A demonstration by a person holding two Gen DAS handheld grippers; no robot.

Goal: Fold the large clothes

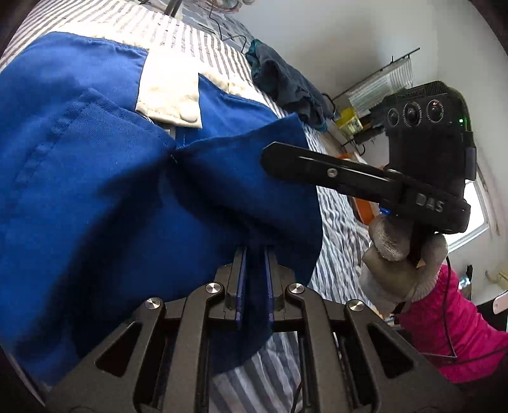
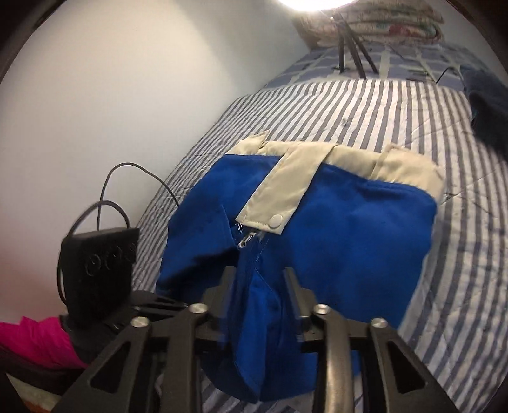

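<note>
A blue garment with a cream waistband and a snap button lies on a striped bed. My left gripper is shut on a fold of its blue cloth, lifted off the bed. In the right wrist view the same garment shows its cream band and zipper. My right gripper has blue cloth between its fingers; the jaws stand fairly wide, pinching a bunched fold. The right gripper also shows in the left wrist view, held by a gloved hand.
A dark teal cloth lies further along the bed, also seen in the right wrist view. A white wall runs along the bed's far side. Pillows and a tripod stand at the head. The person's pink sleeve is at right.
</note>
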